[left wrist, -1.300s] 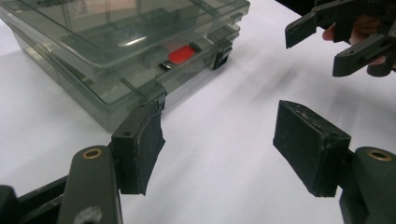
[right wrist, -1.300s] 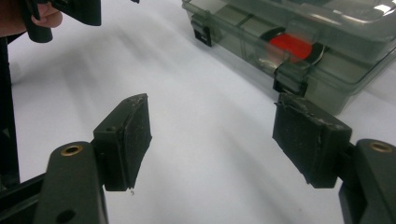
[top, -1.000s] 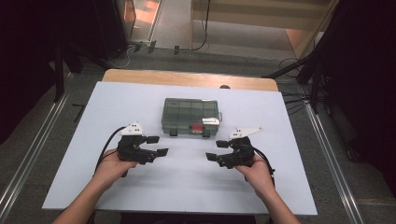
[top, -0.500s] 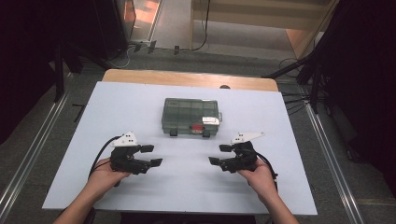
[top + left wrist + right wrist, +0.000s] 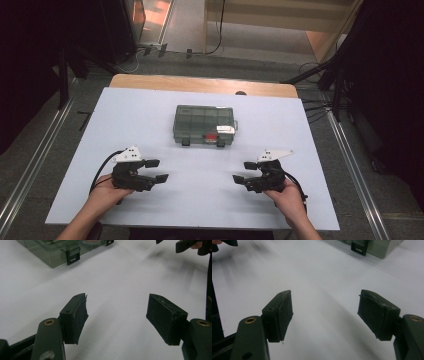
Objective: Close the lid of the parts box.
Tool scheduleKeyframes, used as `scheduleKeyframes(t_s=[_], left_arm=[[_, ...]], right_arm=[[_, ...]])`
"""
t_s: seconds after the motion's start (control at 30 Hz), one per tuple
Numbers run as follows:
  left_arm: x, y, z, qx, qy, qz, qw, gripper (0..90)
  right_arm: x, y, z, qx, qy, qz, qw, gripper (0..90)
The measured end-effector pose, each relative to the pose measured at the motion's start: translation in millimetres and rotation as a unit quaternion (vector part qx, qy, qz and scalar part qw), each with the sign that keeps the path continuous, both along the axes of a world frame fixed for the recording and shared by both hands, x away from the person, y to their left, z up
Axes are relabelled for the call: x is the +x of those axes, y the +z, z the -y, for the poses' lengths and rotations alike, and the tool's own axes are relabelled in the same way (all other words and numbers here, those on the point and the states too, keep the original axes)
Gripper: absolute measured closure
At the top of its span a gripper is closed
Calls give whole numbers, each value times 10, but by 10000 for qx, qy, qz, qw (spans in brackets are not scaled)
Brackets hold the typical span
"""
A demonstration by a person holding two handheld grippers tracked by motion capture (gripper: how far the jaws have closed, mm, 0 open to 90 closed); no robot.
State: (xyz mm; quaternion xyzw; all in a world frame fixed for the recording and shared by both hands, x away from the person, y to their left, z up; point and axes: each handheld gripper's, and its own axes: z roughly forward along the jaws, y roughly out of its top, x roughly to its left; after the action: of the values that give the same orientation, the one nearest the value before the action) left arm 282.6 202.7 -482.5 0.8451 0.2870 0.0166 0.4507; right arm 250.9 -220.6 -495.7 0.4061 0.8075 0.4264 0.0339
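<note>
Grippers are sitting low over the near part of the table (image 5: 150, 115), one to each side, tips turned toward each other. We are holding the left gripper (image 5: 156, 170) with its jaws spread wide and nothing between them; in the left gripper view only bare white surface is showing between the pads (image 5: 75, 317). We are holding the right gripper (image 5: 244, 171) the same way, jaws wide apart and empty, its pads (image 5: 280, 312) framing bare table too.

We are taking the clear plastic box (image 5: 205, 125) as the thing in hand. It is lying flat near the middle of the table, beyond both grippers and between them, well apart from either. Its lid is looking closed, with two dark latches (image 5: 186, 142) on the near edge and a red-and-white label near its right front corner. In the left gripper view one latch (image 5: 72, 254) is showing at the top; in the right gripper view another (image 5: 359, 245) is showing at the top.

We are judging this as the approach stage: nothing gripped yet, box untouched. The next move is probably calling for both grippers to travel forward to the box's near edge, each lining up on a latch or on a side wall. We are noting that the latches are small, so a careful, square approach is likely needed.
</note>
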Motion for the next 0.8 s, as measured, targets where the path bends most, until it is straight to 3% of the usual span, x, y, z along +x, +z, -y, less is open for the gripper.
scheduleKeyframes(t_s=[0.27,0.8], left_arm=[[-39,-28,-37,95,-71,5,9999,325],[-43,-30,-82,126,-83,14,9999,325]], right_arm=[[-84,-15,88,1,-53,59,10000,285],[-88,-31,134,-70,-77,123,9999,285]])
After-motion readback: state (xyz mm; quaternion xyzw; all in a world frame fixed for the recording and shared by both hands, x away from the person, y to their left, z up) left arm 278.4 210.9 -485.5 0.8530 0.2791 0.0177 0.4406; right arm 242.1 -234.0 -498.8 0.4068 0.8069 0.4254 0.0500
